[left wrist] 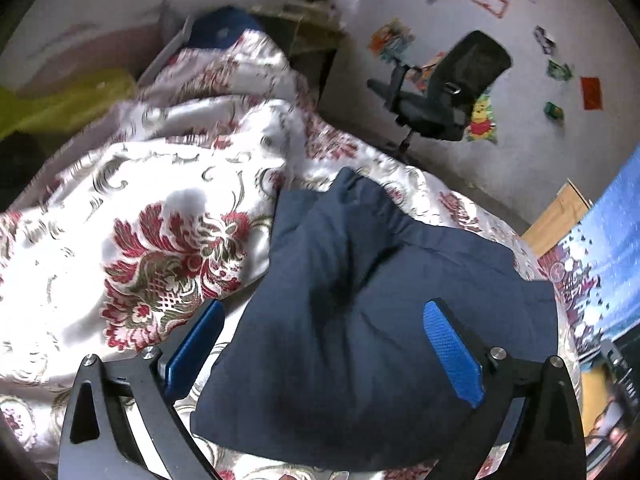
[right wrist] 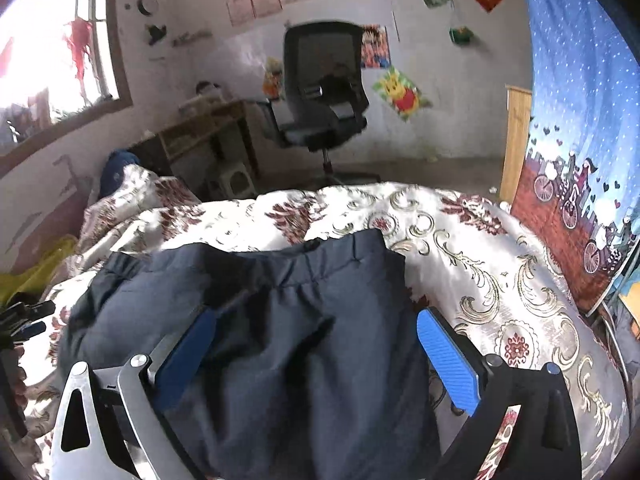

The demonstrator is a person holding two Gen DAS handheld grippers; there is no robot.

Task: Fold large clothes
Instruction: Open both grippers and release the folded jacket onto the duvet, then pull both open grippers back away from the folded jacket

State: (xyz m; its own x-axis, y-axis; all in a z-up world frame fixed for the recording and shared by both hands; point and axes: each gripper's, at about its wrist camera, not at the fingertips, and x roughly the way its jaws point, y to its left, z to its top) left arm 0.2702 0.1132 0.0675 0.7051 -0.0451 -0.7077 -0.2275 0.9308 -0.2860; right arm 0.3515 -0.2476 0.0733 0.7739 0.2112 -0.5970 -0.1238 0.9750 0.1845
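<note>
A dark navy garment point(left wrist: 360, 300) lies folded in a rough square on a floral bedspread point(left wrist: 140, 240). My left gripper point(left wrist: 324, 316) hovers over its near part, open, blue pads wide apart, holding nothing. In the right wrist view the same garment point(right wrist: 288, 340) shows its elastic waistband point(right wrist: 320, 256) at the far edge. My right gripper point(right wrist: 316, 328) is open above the cloth, its fingers straddling the middle, empty. The tip of the left gripper shows at the left edge of that view point(right wrist: 24, 320).
A black office chair point(right wrist: 320, 92) stands by the far wall next to a wooden desk point(right wrist: 208, 128). A blue patterned curtain point(right wrist: 580, 160) hangs on the right. A yellow cloth point(left wrist: 60, 100) lies at the bed's far left. A window point(right wrist: 52, 48) is at left.
</note>
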